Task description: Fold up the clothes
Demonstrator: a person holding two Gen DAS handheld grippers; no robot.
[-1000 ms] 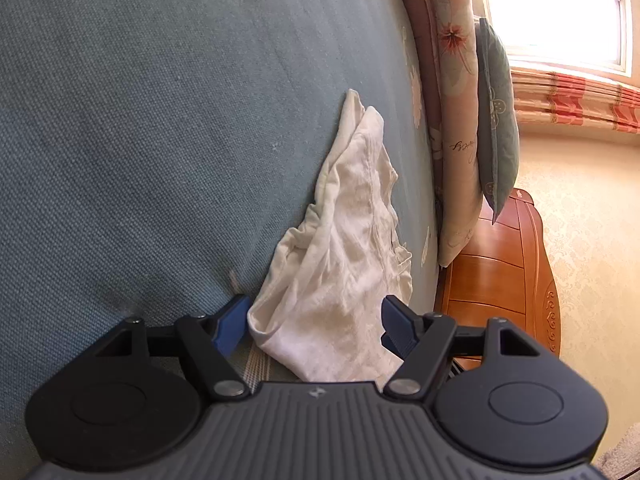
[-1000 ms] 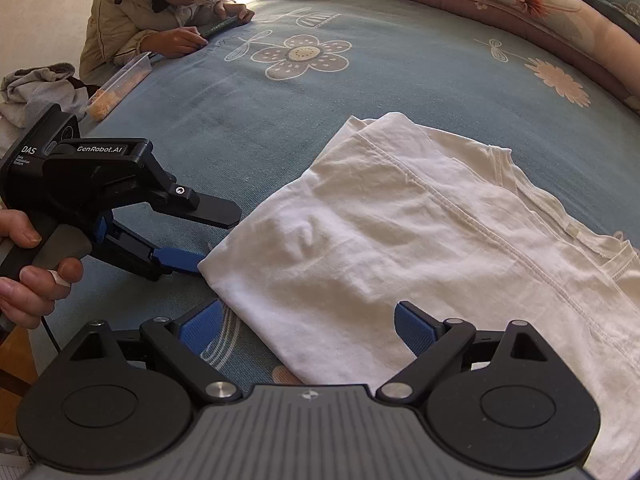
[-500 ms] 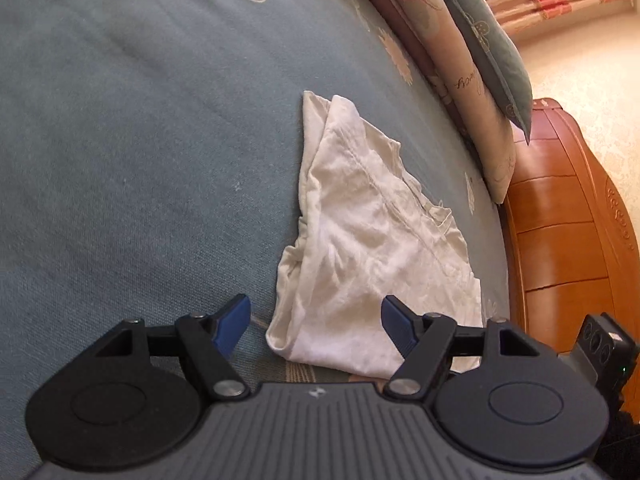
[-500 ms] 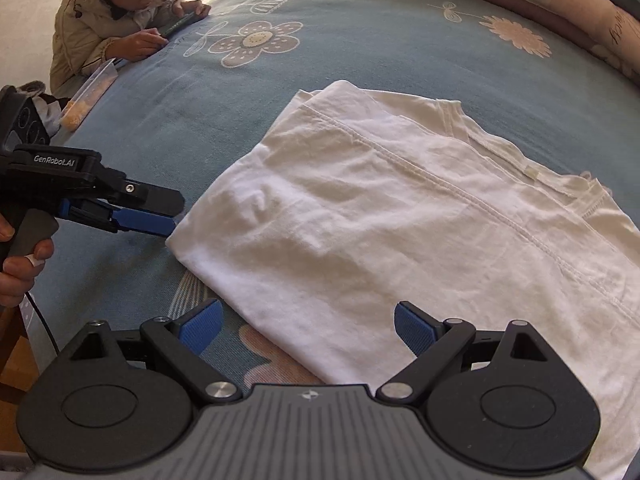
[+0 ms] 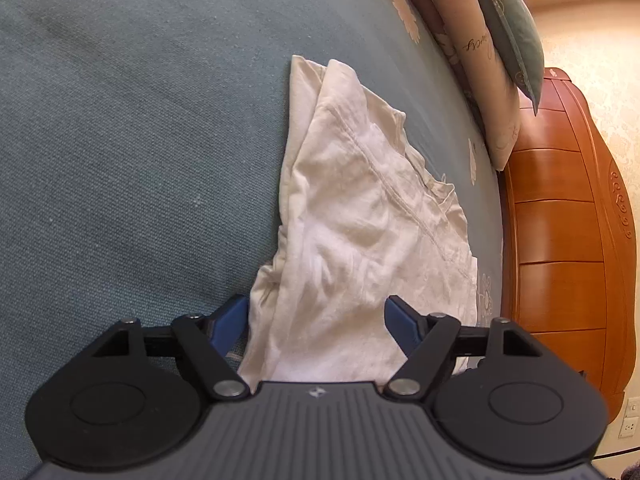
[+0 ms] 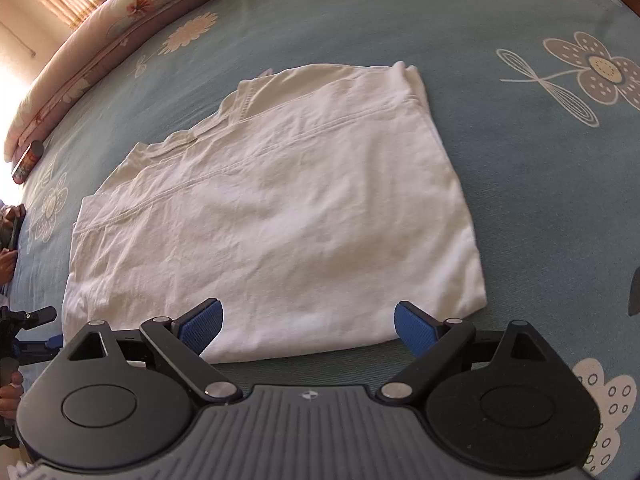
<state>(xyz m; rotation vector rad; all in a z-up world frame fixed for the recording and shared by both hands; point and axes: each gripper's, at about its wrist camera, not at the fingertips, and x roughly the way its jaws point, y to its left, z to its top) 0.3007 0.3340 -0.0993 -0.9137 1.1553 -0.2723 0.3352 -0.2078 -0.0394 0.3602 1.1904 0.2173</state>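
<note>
A white T-shirt (image 6: 272, 216) lies folded flat on the blue flowered bedspread (image 6: 540, 168). In the left wrist view the same T-shirt (image 5: 360, 216) runs away from the camera. My left gripper (image 5: 318, 320) is open, its blue pads on either side of the shirt's near end, which lies between them. My right gripper (image 6: 308, 324) is open too, over the shirt's near edge, gripping nothing. The left gripper (image 6: 30, 320) also shows at the left edge of the right wrist view, held by a hand (image 6: 10, 392).
Pink flowered bedding (image 6: 80, 52) and a teal pillow (image 5: 508, 28) line the bed's far side. A wooden headboard (image 5: 568, 232) stands at the right. A can (image 6: 28, 156) lies on the bed, and a person's hands (image 6: 8, 240) rest at its left edge.
The right gripper has swung round to another side of the shirt, so the person has slid to the frame's left edge. The left gripper has closed in on the shirt's near end. Both stay open.
</note>
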